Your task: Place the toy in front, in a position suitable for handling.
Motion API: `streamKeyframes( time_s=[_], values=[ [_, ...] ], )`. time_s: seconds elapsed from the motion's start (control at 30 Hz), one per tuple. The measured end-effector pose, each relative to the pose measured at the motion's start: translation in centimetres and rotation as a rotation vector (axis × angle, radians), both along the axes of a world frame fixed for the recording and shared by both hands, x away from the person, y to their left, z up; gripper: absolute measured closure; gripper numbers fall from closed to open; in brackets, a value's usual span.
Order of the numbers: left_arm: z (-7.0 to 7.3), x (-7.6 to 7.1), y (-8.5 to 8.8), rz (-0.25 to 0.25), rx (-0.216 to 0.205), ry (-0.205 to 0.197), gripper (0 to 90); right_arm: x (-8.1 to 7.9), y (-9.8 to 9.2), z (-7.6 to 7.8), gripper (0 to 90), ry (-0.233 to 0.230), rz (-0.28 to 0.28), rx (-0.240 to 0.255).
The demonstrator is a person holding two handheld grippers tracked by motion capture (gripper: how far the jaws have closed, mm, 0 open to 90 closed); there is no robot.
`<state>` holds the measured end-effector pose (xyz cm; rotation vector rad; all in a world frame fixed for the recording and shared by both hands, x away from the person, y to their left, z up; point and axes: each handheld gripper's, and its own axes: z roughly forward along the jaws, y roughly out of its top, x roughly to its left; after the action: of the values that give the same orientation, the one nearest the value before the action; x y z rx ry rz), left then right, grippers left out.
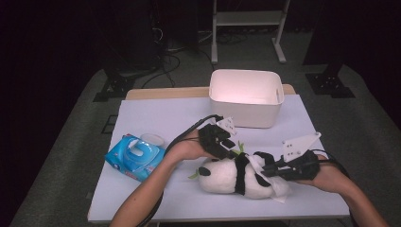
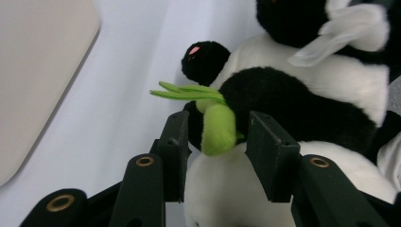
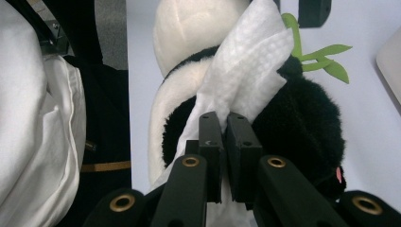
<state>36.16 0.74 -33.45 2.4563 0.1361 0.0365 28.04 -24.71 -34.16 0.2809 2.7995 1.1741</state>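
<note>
Panda plush [image 1: 234,176] is being wiped on the counter [image 1: 156,118].
A white wipe [image 3: 246,75] is pinched by the right tool [image 3: 226,124]; the green bamboo sprig [image 2: 218,127] is straddled, ungripped, by the left tool [image 2: 217,137]. Unsteadied, the plush may slide under rubbing.

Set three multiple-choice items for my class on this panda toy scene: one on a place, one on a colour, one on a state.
1. Where does the white bin stand?
A. at the table's far edge
B. on the floor
C. on the wipes pack

2. What colour is the wipes pack?
A. red
B. blue
C. green

3. What does the right gripper hold?
A. nothing
B. the bamboo sprig
C. a white wipe

Key: 1 A, the bin sits beyond the panda toy; 2 B, its wrapper is blue in the high view; 3 C, the jaws are pinched on the wipe in the right gripper view.
</note>
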Motion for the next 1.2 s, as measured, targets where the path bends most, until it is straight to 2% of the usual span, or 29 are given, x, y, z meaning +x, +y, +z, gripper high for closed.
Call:
streamKeyframes(
  time_s=[0.07, 0.13, 0.17, 0.23, 0.37, 0.47, 0.6, 0.63, 0.73, 0.8, 0.93, 1.03, 1.13, 1.2],
  values=[
    [-0.3, 0.0, -0.4, -0.018, 0.014, 0.004, 62.5, 0.0, 0.0, 0.0, 84.8, -0.001, 0.001, 0.000],
    [-0.7, -0.1, -0.9, -0.031, 0.038, -0.011, 73.5, -0.1, 0.0, 0.0, 84.7, -0.004, 0.001, 0.001],
    [-0.8, -0.1, -1.0, -0.034, 0.039, -0.012, 76.0, -0.1, 0.0, 0.1, 84.6, -0.010, -0.003, -0.003],
    [-0.5, 0.0, -0.9, -0.036, 0.011, -0.018, 78.7, -0.2, -0.1, 0.2, 84.6, -0.020, -0.006, 0.002],
    [0.1, 0.0, -0.7, -0.030, -0.014, -0.026, 79.3, -0.2, -0.3, 0.7, 84.8, -0.021, -0.010, 0.016],
    [0.9, -0.1, -0.7, -0.023, -0.021, -0.052, 79.3, -0.3, -0.1, 1.1, 85.0, -0.043, -0.006, 0.012],
    [2.2, -0.3, -0.5, -0.015, -0.051, -0.079, 79.2, -0.3, 0.2, 1.0, 85.2, -0.035, -0.003, -0.009],
    [2.4, -0.4, -0.5, -0.028, -0.045, -0.092, 79.2, -0.4, 0.3, 0.9, 85.2, -0.034, 0.000, -0.016],
    [2.1, -0.9, -0.6, -0.051, -0.028, -0.100, 79.0, -0.4, 0.6, 1.1, 85.2, -0.027, 0.005, 0.009],
    [1.8, -1.4, -0.7, -0.084, -0.038, -0.090, 78.8, -0.3, 0.7, 1.8, 85.2, -0.048, -0.002, 0.024],
    [1.4, -2.3, -0.7, -0.109, -0.044, -0.083, 78.3, 0.9, 0.7, 2.5, 85.1, -0.073, -0.029, 0.008],
    [1.3, -3.0, -0.6, -0.136, -0.045, -0.082, 78.2, 2.0, 0.7, 2.1, 85.1, -0.055, -0.052, -0.015],
    [1.3, -3.4, -0.5, -0.141, -0.050, -0.097, 78.2, 2.8, 1.0, 0.6, 85.2, -0.023, -0.064, -0.062],
    [1.4, -3.5, -0.3, -0.141, -0.063, -0.091, 78.1, 2.7, 1.1, -0.3, 85.1, -0.001, -0.057, -0.076]
  ],
)
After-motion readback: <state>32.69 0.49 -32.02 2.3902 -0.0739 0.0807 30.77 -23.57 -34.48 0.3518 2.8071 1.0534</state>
